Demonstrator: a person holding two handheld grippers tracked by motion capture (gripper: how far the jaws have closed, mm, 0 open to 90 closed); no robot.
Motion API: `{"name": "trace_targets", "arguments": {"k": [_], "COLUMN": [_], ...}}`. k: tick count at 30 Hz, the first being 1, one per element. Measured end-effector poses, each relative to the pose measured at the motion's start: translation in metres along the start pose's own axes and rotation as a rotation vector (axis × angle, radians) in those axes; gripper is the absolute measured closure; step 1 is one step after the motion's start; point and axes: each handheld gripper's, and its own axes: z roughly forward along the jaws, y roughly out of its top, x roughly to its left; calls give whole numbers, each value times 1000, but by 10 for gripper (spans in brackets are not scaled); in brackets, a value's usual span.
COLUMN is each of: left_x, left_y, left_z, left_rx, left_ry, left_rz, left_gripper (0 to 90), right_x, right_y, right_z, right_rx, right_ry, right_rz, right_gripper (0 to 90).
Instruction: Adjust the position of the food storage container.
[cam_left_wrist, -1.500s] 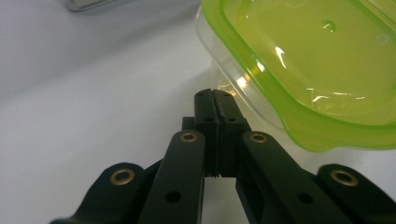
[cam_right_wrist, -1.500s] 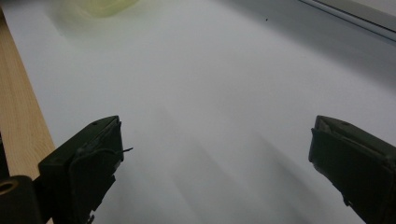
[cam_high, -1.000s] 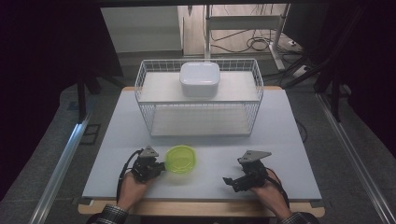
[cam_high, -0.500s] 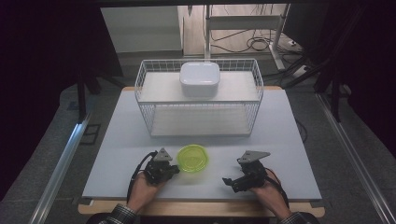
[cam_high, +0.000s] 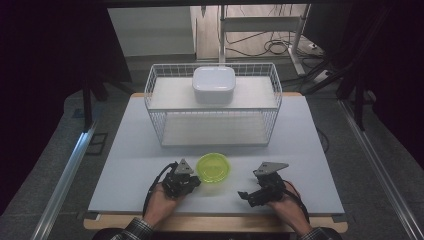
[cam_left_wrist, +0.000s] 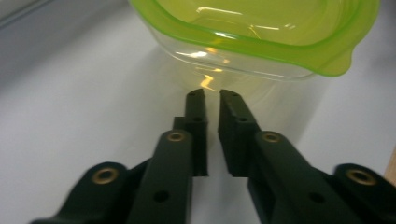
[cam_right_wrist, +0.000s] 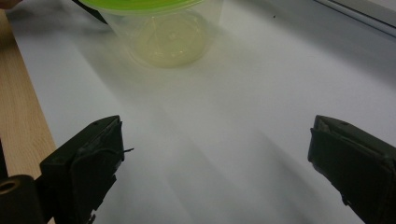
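Note:
A clear tub with a lime-green rim (cam_high: 214, 167) stands on the white table near the front, between my two grippers. My left gripper (cam_high: 195, 181) sits just left of it. In the left gripper view its jaws (cam_left_wrist: 212, 95) have just been opening and stand a narrow slit apart with nothing between them, their tips right below the tub's rim (cam_left_wrist: 261, 28). My right gripper (cam_high: 252, 193) rests to the tub's right, open wide. In the right gripper view (cam_right_wrist: 215, 140) only bare table lies between its jaws, and the tub (cam_right_wrist: 163, 32) stands farther ahead.
A white wire basket (cam_high: 212, 125) stands upside down across the middle of the table (cam_high: 300, 135), with a white lidded box (cam_high: 214, 85) on top of it. A wooden strip (cam_right_wrist: 18, 93) runs along the table's front edge.
My left gripper and the green-rimmed tub have shifted to the right together, toward the table's middle. The right gripper has stayed where it was.

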Motion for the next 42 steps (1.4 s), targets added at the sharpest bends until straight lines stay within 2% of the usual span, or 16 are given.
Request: {"name": "trace_targets", "arguments": {"k": [3,7,11,13,16,21,25,29,35,42], "left_x": [3,4,3,1,-2,-1,-4,-6,-4,-6], "left_y": [0,-2,-6,-10,-17,-25,-31,-38,-44,-45], "left_z": [-8,-17,-24,-29,-38,-46,-47,-50,-50,-47], "left_rx": [-25,-43,-59,-82,-109,-135,-117,-111,-90,-69], "left_ry": [26,52,32,15,20,23,53,60,48,62], "left_rz": [-15,-14,-20,-15,-13,-34,-14,-6,-24,8], "left_gripper": [556,367,243,192,95,30,9,5,3,0], "right_x": [0,0,1,1,0,1,1,1,1,1], "right_y": [0,0,0,0,0,1,1,0,0,1], "right_z": [-1,-1,-1,-2,-2,-3,-3,-3,-2,-3], "right_rx": [1,-3,-5,-7,-11,-11,-11,-10,-11,-34], "right_ry": [3,7,7,7,8,6,6,8,11,13], "right_rz": [3,1,4,7,6,7,8,10,3,19], "right_gripper": [42,43,43,43,43,43,43,43,39,22]}}
